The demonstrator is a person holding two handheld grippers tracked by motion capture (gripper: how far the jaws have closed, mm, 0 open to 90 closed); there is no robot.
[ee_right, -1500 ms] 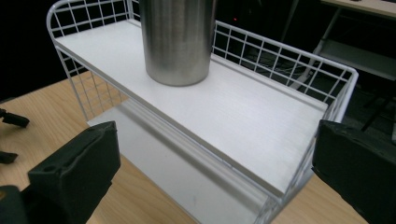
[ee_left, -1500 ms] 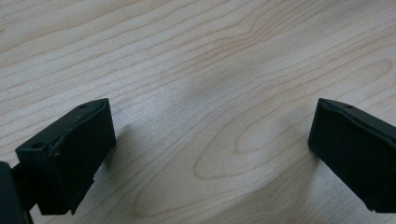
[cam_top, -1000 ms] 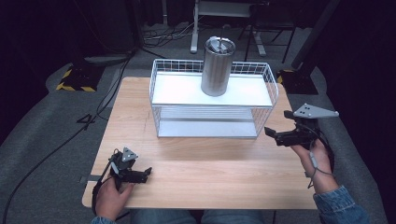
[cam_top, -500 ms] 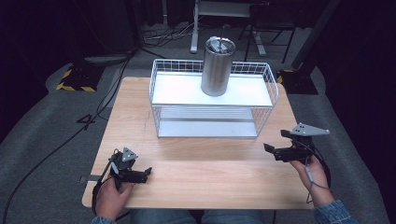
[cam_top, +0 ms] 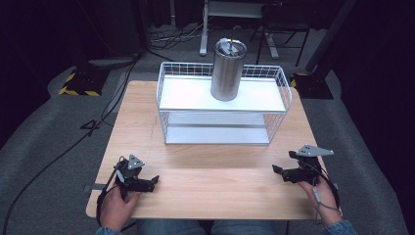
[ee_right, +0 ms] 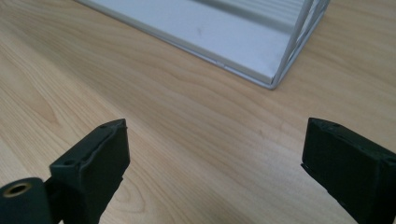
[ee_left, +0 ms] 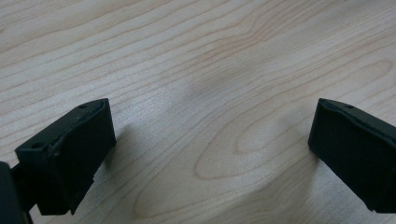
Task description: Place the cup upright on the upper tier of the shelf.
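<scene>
A steel tumbler (cam_top: pixel 227 68) with a lid stands upright on the top shelf of a white wire rack (cam_top: pixel 222 105) at the back of the wooden table (cam_top: pixel 210 171). My left gripper (cam_top: pixel 152 182) rests low at the front left, open, with bare wood (ee_left: pixel 210 130) between its jaws. My right gripper (cam_top: pixel 279 169) sits at the front right, open and holding nothing. It points toward the rack, whose lower shelf corner (ee_right: pixel 261 70) lies ahead of it. Both grippers are well short of the rack and the tumbler.
Beyond the table lie dark floor and cables (cam_top: pixel 112 98), with a yellow-and-black striped base (cam_top: pixel 78 88) at the back left. Metal stand legs (cam_top: pixel 264 39) rise behind the rack. Bare wood spreads between the two grippers.
My right gripper has drawn back from beside the rack's right end toward the table's front edge and lower. The left gripper, the rack and the tumbler have stayed put.
</scene>
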